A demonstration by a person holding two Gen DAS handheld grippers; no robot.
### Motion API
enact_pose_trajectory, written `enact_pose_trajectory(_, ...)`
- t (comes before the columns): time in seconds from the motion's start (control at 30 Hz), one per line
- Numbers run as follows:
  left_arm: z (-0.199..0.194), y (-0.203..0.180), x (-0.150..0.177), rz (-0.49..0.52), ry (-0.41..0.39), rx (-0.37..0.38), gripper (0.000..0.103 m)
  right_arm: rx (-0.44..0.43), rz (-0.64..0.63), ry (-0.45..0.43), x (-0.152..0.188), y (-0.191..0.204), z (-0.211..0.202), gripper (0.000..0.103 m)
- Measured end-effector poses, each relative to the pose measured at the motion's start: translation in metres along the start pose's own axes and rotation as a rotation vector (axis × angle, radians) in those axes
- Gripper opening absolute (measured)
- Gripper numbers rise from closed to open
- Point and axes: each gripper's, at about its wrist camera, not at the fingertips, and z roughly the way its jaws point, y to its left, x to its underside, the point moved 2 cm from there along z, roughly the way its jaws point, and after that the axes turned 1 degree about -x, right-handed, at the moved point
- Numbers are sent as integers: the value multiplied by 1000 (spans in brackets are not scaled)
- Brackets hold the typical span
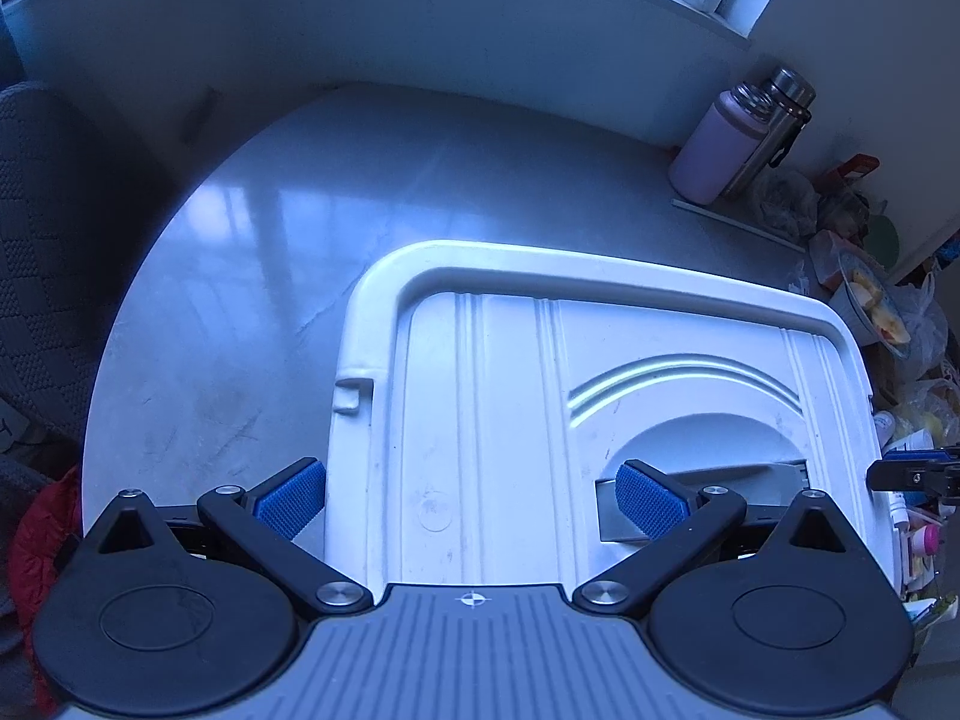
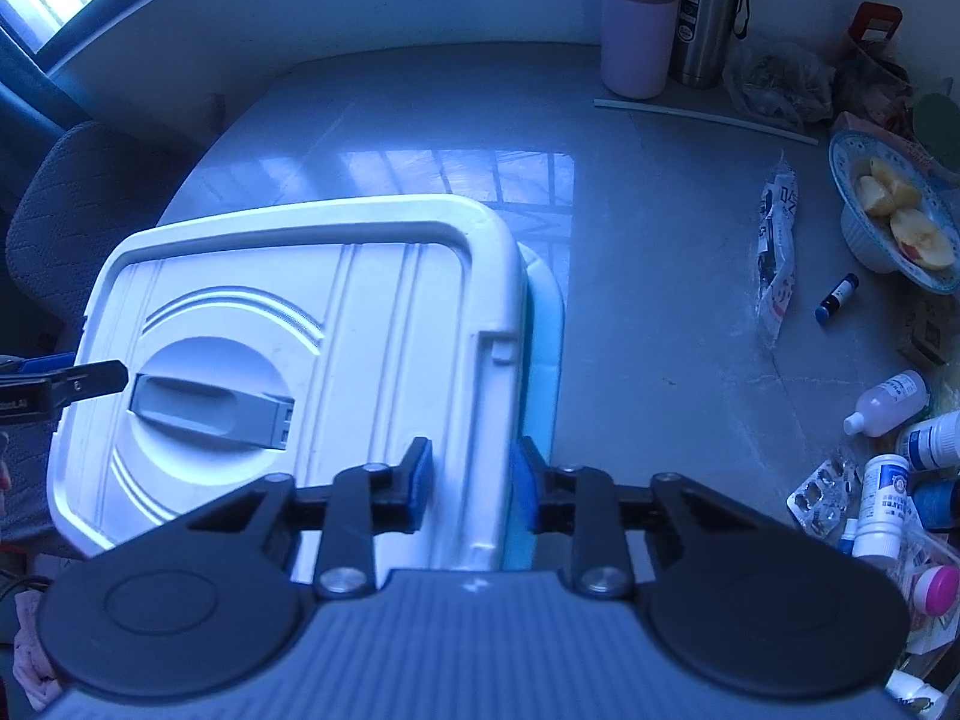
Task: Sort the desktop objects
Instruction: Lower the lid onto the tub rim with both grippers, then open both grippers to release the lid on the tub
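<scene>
A white storage-box lid [image 1: 510, 408] with a grey handle [image 1: 708, 480] sits on a light blue box [image 2: 543, 324] on the round grey table. My left gripper [image 1: 471, 495] is open above the lid's left part, one pad off the lid's edge, the other by the handle. My right gripper [image 2: 471, 480] is shut on the lid's right rim [image 2: 498, 396], one pad on top, one outside. The left gripper's finger shows at the left of the right wrist view [image 2: 90, 381]. Several medicine bottles [image 2: 885, 402] and blister packs [image 2: 825, 495] lie at the table's right.
A pink flask [image 2: 639, 30] and a steel flask [image 2: 708, 12] stand at the back right. A bowl of cut apple [image 2: 894, 210], a small dark vial [image 2: 837, 297], a sachet [image 2: 777, 252] and plastic bags [image 2: 774, 81] lie right. A grey chair [image 1: 36, 252] stands left.
</scene>
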Motion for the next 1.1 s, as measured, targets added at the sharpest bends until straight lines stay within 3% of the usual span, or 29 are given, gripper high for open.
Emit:
enact_pose_trajectory(0.23, 3, -8, -2, 11, 6, 24, 103, 10, 33, -7, 10, -7, -8, 28)
enact_pose_trajectory(0.37, 7, -15, -2, 28, 8, 22, 103, 18, 59, 7, 18, -14, -8, 21)
enact_pose_trajectory(0.63, 4, -15, -2, 35, 2, 25, 103, -2, 107, 5, 20, -17, -8, 22)
enact_pose_trajectory(0.8, -5, -21, 0, 98, -38, 0, 103, 16, 103, 4, 20, -18, -6, 25)
enact_pose_trajectory(0.93, 9, -24, 3, 124, 3, -23, 103, 35, 99, -8, 20, -18, -6, 33)
enact_pose_trajectory(1.1, 9, -27, 6, 145, -8, -40, 103, 69, 92, -50, 27, -17, -7, 43)
